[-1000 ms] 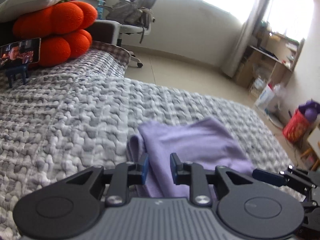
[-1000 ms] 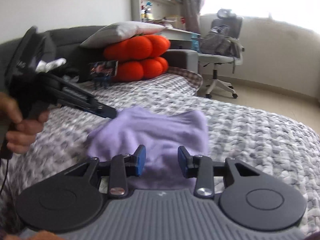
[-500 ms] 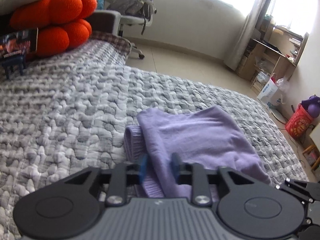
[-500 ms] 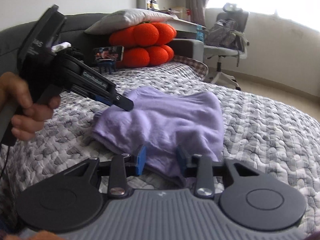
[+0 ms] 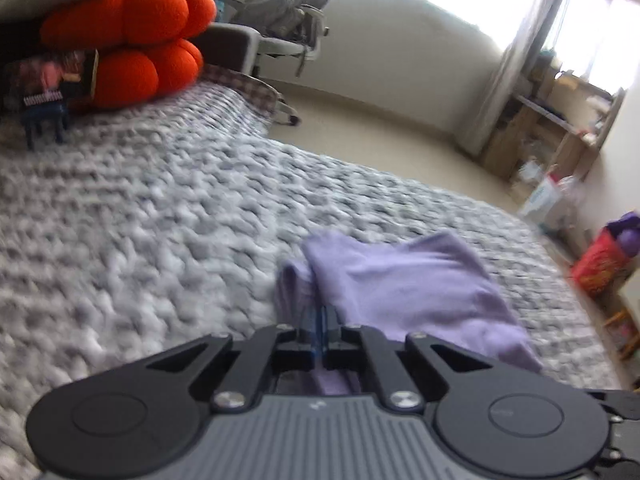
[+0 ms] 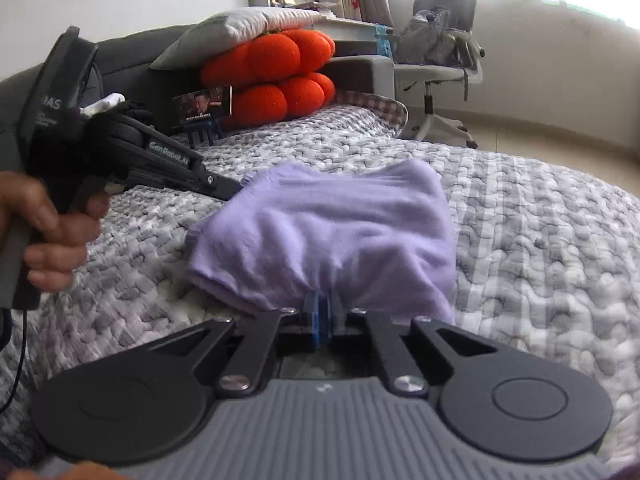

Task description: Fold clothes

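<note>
Both grippers are clamped on the purple garment (image 6: 328, 232) now. The left gripper (image 5: 319, 330) has its blue pads pinched together on a fold at the garment's near edge, and cloth runs back between the fingers toward the camera. The right gripper (image 6: 325, 320) is nipped down on the near hem from its own side, with the fabric bunched right above the pads. Both sets of jaws have just been closing, cloth between them the whole way.

The garment sits in a loose folded heap on the grey knitted blanket (image 6: 540, 240) that covers the bed. In the right wrist view, the left gripper's snout meets the far left corner of the heap, with the person's hand (image 6: 44, 236) around its handle.

Containers: a red bag (image 5: 600, 268) on the floor past the bed, with something purple poking out the top. Too blurry to say what.

Versus a second ago: the jaws stood apart over the cloth then, now they're pinched on it. The garment looks more bunched and lifted at the near edge.
</note>
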The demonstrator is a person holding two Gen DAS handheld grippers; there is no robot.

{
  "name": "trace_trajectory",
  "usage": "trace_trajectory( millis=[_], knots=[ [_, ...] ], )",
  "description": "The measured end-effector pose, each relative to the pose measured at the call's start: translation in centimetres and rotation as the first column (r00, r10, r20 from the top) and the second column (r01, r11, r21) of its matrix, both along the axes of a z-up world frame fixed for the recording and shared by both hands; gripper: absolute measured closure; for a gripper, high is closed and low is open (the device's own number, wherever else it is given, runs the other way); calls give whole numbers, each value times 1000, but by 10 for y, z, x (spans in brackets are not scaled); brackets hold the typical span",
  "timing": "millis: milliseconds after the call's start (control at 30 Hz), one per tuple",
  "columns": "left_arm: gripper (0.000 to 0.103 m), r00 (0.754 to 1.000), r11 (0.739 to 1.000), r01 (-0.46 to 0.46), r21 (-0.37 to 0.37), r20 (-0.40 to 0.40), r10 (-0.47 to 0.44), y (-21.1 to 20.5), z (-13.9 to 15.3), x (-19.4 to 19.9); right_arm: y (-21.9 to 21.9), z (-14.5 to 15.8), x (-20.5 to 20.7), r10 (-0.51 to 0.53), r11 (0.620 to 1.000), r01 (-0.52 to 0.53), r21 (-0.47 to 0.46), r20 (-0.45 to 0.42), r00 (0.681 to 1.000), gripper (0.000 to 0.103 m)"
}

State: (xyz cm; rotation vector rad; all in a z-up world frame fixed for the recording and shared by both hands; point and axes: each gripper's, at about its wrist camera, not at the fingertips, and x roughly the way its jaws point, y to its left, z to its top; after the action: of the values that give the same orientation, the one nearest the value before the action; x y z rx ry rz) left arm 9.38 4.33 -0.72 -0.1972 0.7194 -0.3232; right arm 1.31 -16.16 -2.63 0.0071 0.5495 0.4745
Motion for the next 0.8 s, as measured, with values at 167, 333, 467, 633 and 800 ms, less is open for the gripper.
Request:
trace_trajectory(
  millis=[167,333,467,633,800],
  knots=[
    [95,999,999,-23,-44,46,25,11,9,-9,3,9,-10,15,1000,-15,1,59,998,87],
    [92,995,1000,14,-12,100,-13,-4,17,-18,1,20,3,-14,999,11,40,72,997,87],
    [83,994,998,37,58,99,-43,-24,10,-20,4,8,24,-20,998,23,62,-37,999,87],
    [83,997,993,36,112,57,-42,-29,-9,-12,14,3,17,46,998,-45,34,-38,998,87],
    [83,996,985,37,171,73,-50,-33,-12,-14,15,15,14,47,999,-48,22,20,999,87]
  ],
)
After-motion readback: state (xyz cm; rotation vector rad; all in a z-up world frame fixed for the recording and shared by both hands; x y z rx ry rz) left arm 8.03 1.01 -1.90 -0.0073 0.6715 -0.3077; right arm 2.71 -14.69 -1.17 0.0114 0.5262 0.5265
